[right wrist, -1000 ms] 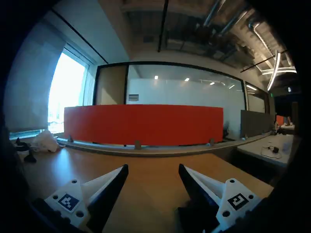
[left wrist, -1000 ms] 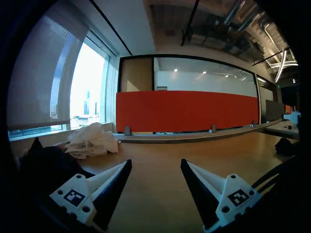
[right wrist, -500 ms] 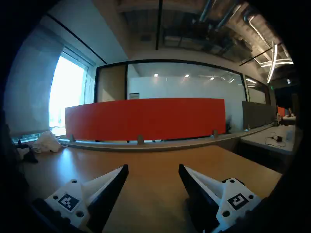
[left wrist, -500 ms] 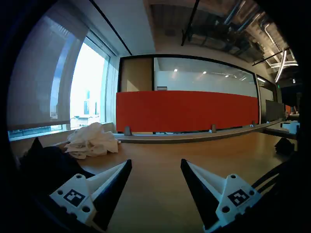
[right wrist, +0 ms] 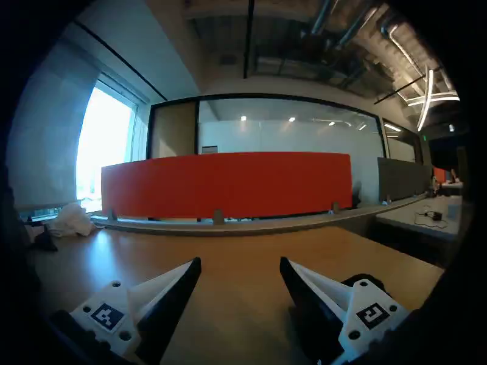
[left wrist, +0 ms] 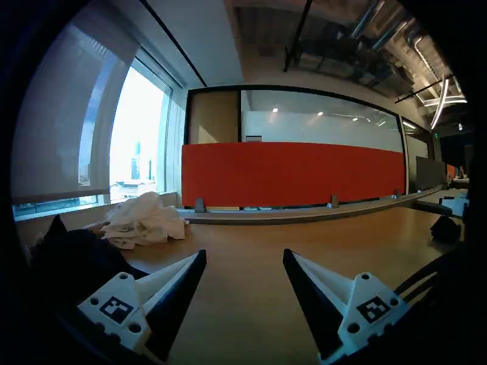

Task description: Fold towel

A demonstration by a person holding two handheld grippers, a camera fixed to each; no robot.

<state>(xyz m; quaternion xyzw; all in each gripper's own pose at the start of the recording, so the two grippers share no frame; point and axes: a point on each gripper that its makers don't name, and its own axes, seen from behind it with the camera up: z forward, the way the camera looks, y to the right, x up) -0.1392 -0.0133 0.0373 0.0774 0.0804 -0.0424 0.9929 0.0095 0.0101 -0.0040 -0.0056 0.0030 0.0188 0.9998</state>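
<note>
A crumpled white towel [left wrist: 143, 221] lies in a heap on the wooden table [left wrist: 255, 243] at the far left, by the window. In the right gripper view the towel [right wrist: 71, 220] is a small pale lump at the far left edge. My left gripper [left wrist: 243, 261] hovers low over the table, open, nothing between its fingers, the towel ahead and to its left. My right gripper [right wrist: 239, 267] is also open and holds nothing, pointing at bare tabletop. The other gripper's dark tip [left wrist: 445, 228] shows at the far right of the left gripper view.
An orange divider panel [left wrist: 292, 173] runs along the table's far edge, with a glass wall behind. A dark object [left wrist: 73, 258] sits at the near left beside my left gripper. Another desk [right wrist: 420, 219] with small items stands to the right.
My right gripper has tilted and shifted slightly, so the divider sits higher in its view and more tabletop shows. The left gripper and the towel stayed still.
</note>
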